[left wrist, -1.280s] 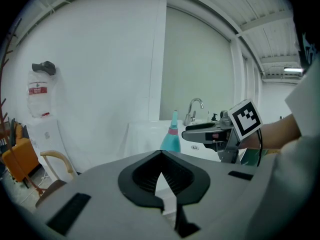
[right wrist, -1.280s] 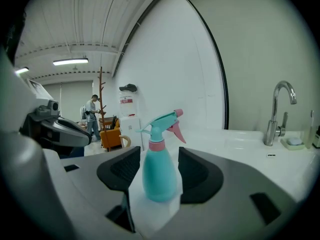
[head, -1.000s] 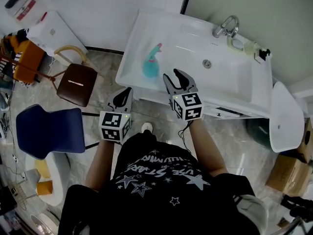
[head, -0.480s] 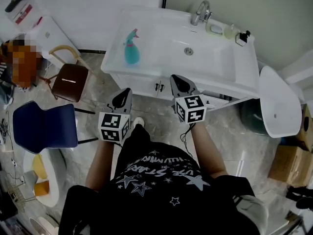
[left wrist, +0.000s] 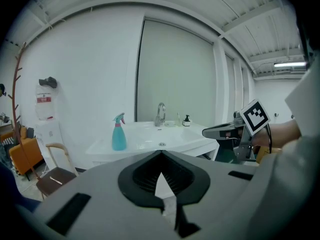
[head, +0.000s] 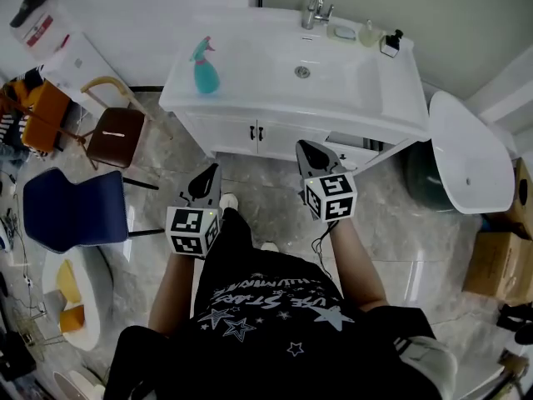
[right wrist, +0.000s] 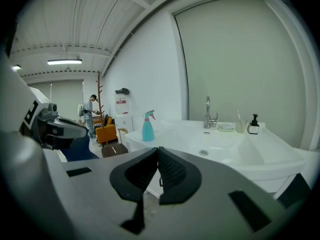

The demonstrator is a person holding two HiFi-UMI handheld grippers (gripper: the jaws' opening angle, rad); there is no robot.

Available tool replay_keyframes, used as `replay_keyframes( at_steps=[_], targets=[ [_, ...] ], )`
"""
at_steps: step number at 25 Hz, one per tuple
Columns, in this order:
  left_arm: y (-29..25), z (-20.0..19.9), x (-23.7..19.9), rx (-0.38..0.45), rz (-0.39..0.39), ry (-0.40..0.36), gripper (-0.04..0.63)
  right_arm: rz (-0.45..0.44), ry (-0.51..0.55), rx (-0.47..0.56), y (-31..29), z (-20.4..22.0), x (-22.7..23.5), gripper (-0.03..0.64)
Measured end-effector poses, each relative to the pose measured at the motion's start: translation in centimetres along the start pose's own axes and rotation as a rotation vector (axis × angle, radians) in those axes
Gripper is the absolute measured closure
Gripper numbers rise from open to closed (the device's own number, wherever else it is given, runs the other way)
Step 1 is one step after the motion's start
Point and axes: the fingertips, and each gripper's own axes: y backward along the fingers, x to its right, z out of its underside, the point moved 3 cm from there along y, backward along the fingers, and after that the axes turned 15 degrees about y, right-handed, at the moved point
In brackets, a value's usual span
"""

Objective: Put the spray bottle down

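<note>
Head view puts the spray bottle (head: 205, 67) upright on the left end of the white sink (head: 366, 90), apart from both of your tools, so the putting-down looks done to me. Your left gripper (head: 216, 168) and right gripper (head: 303, 147) hang over the floor (head: 391, 223) in front of the cabinet (head: 241, 132), well apart from the bottle. In the left gripper view the fingers (left wrist: 140, 176) are pressed together at their tips with nothing between them. The right gripper view shows the same: closed and empty.

What can go wrong now is mostly about the bottle's footing. It stands close to the sink's left and front edges, it is tall on a narrow base, and the glazed surface looks smooth. If that ledge is wet or slopes inward, the bottle could slide or tip. I cannot tell from these views whether its base sits fully flat. If you go in to adjust it, open the fingers first: a closed pair arriving at the bottle's side would push it over, or off the edge onto the floor.

Watch your surroundings too. A brown chair (head: 117, 137) and a blue chair (head: 71, 215) stand near on your left, and a cable (head: 316, 236) hangs under the right gripper. A careless swing of either arm could catch one of them.
</note>
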Motion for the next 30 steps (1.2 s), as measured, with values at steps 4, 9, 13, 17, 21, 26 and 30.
replay_keyframes(
  at_steps=[4,9,13,17,21,26,30],
  targets=[
    [1.4,1.2,1.8,-0.009,0.006,-0.007,0.580,0.029,-0.019,-0.018,2.3,1.4,0.8,0.604],
    [2.4,1.9,3.0,-0.026,0.019,-0.010,0.580,0.057,-0.002,-0.016,3.5,1.3,1.3,0.604],
    [2.6,2.5,3.4,-0.038,0.042,-0.009,0.580,0.068,-0.032,-0.013,3.9,1.6,0.9,0.604],
    [3.4,3.1,3.9,-0.040,0.071,0.004,0.580,0.074,-0.036,-0.023,5.0,1.7,0.0,0.604],
    [5.6,3.4,4.1,-0.031,0.108,-0.003,0.580,0.084,-0.015,-0.027,6.7,1.1,-2.2,0.604],
    [9.1,4.2,4.0,-0.030,0.136,-0.006,0.580,0.097,-0.005,-0.023,9.3,0.6,-5.5,0.604],
    [12.1,5.7,4.1,-0.041,0.158,-0.007,0.580,0.111,-0.002,-0.028,11.7,0.6,-8.1,0.604]
  ],
)
